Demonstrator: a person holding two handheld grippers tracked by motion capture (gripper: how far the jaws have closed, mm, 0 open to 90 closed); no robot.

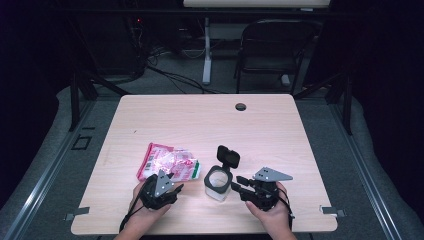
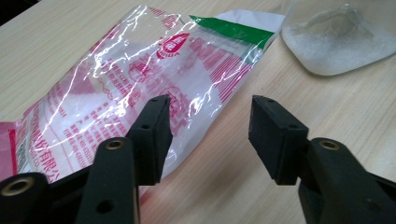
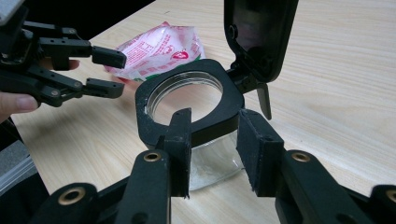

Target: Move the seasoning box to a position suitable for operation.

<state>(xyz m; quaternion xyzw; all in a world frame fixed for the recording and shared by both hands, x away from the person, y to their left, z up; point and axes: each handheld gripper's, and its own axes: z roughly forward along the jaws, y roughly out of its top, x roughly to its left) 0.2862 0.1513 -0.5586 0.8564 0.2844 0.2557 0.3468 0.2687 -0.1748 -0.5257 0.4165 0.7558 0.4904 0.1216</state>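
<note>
Pink-printed plastic pouch (image 1: 169,163) flat on desk (image 1: 260,130), long axis ten to four o'clock, green end toward jar (image 1: 218,183). Left tool (image 1: 172,187) at its six o'clock, open, straddling pouch edge. Right tool (image 1: 235,182) gripping jar's rim.

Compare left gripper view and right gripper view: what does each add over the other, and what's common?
Left gripper view adds the bag's print up close: red lettering, a green band, white grains inside. The left hand-held gripper is open, one jaw over the bag's edge.
Right gripper view adds the jar's black collar, its open mouth and the flip lid standing up. The right hand-held gripper is at the jar's near side; grip unclear.
Both share the bag, the jar with white grains at its bottom, and the wooden table.
</note>
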